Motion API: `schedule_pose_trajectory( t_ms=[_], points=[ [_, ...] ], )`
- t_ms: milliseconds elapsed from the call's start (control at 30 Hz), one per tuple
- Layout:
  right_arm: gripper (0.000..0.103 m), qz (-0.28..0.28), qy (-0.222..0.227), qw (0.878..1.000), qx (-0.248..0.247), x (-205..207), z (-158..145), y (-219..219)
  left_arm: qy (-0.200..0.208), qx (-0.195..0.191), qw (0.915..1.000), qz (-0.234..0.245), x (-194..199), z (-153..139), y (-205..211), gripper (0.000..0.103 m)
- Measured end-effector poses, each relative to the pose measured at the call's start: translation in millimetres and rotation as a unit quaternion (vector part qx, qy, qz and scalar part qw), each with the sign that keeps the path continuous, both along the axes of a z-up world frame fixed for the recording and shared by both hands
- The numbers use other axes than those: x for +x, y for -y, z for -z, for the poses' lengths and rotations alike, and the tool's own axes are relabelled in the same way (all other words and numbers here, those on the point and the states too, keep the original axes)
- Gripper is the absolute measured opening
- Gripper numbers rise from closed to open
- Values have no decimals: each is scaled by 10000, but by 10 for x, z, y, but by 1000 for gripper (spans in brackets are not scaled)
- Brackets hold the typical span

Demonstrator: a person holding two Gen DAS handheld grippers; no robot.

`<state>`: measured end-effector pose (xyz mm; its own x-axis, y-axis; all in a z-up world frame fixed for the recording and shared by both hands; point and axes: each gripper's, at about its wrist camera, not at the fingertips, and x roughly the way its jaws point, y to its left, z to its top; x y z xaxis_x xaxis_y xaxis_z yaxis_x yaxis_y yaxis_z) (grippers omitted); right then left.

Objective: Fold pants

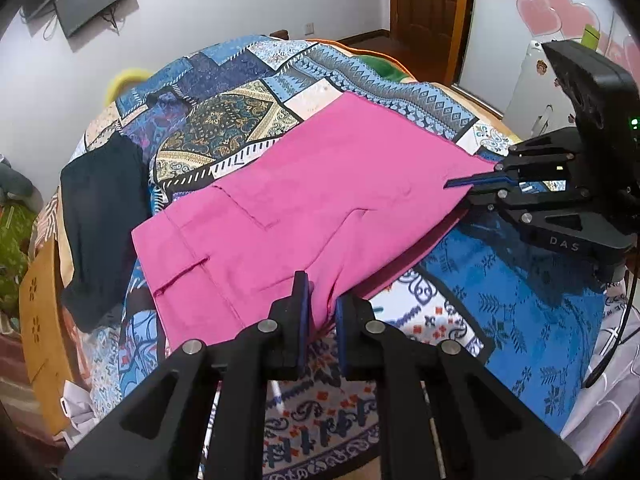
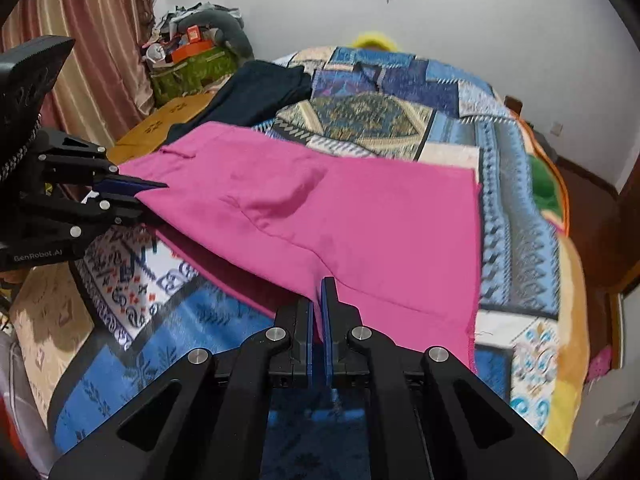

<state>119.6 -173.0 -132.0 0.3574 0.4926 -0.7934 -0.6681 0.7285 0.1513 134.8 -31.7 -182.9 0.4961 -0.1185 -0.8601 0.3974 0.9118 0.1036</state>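
Pink pants (image 1: 304,200) lie spread on a patterned bedspread; they also show in the right wrist view (image 2: 360,216). My left gripper (image 1: 322,304) is shut on the near edge of the pants at the waist end and lifts it slightly. My right gripper (image 2: 320,300) is shut on the near edge toward the leg end. In the left wrist view the right gripper (image 1: 464,186) pinches the pants at the right. In the right wrist view the left gripper (image 2: 148,192) pinches them at the left. The near edge hangs raised, with shadow under it.
A dark garment (image 1: 100,216) lies on the bed beyond the waist end, also in the right wrist view (image 2: 256,88). A wooden bed frame (image 1: 44,320) borders that side. Clutter (image 2: 192,52) and curtains stand by the wall. A white appliance (image 1: 536,84) stands past the bed.
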Motion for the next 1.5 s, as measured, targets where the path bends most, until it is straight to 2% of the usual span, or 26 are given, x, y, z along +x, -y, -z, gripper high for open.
schedule_pose_trajectory(
  t_ms=[167, 233, 367, 500, 600, 767, 967, 1067, 1167, 1233, 1433, 1500],
  points=[
    [8, -12, -316, 9995, -14, -35, 40, 8, -56, -135, 9999, -2, -85, -40, -88, 19],
    [10, 16, -376, 9993, -38, -56, 32, 27, -98, -197, 9998, -28, -117, -61, -128, 24],
    [21, 119, -553, 9984, 97, -80, -33, 94, -134, -390, 9991, -125, -195, -131, -227, 29],
    [29, 187, -497, 9979, 372, -129, -184, 150, -37, -605, 9977, -297, -233, -265, -345, 43],
    [36, 311, -386, 9971, 583, -124, -300, 151, 131, -744, 9960, -480, -201, -393, -425, 46],
    [38, 556, -378, 9939, 873, -24, -341, 41, 255, -952, 9917, -824, -11, -486, -500, 50],
    [38, 743, -725, 9891, 1044, 152, -176, -182, -191, -1202, 9875, -1001, 290, -264, -492, 50],
    [38, 695, -961, 9886, 927, 210, -24, -283, -398, -1083, 9880, -1029, 348, -78, -490, 50],
    [39, 646, -1250, 9878, 659, 233, 184, -338, -391, -893, 9896, -1056, 324, 53, -516, 50],
    [43, 635, -1194, 9883, 707, 218, 227, -275, -309, -698, 9911, -1089, 289, 90, -548, 52],
    [44, 900, -1243, 9869, 500, 233, 297, 2, -256, -720, 9901, -1174, 210, 76, -738, 52],
    [44, 1026, -1257, 9859, 401, 233, 318, 115, -211, -654, 9901, -1227, 168, 80, -785, 56]
  ],
)
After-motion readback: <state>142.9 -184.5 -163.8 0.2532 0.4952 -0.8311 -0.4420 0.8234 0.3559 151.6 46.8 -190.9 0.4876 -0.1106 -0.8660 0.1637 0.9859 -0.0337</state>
